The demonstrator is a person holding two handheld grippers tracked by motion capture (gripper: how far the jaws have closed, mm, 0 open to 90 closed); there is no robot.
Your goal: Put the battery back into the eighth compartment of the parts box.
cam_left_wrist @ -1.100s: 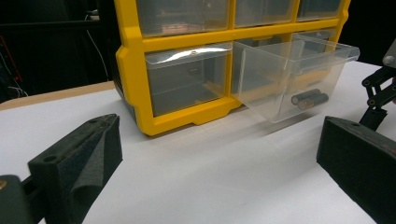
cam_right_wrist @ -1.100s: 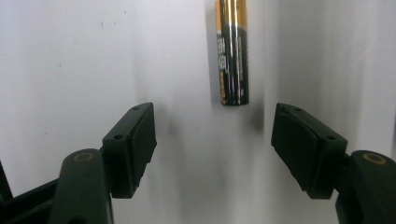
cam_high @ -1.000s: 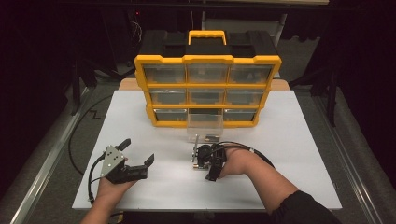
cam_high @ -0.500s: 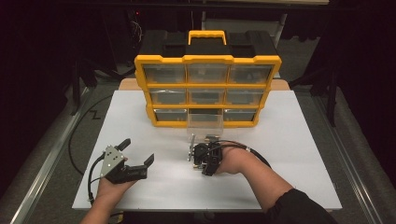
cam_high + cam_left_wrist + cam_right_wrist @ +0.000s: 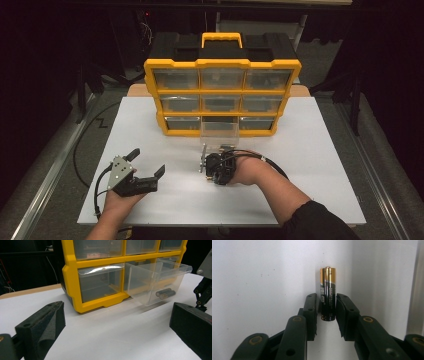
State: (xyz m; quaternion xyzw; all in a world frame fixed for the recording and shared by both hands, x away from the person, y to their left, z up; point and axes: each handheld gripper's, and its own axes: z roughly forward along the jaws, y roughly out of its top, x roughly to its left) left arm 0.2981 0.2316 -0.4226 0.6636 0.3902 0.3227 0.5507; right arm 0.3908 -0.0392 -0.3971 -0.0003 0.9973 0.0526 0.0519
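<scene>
Pinching battery (image 5: 327, 296): right gripper (image 5: 326, 308) jaws, pointing down | left gripper (image 5: 147, 167) jaws apart, resting low

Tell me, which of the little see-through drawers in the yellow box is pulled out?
The bottom-row middle drawer of the yellow organizer. It sticks out toward the person, with two batteries lying inside, while the other eight drawers sit flush in their slots.
</scene>
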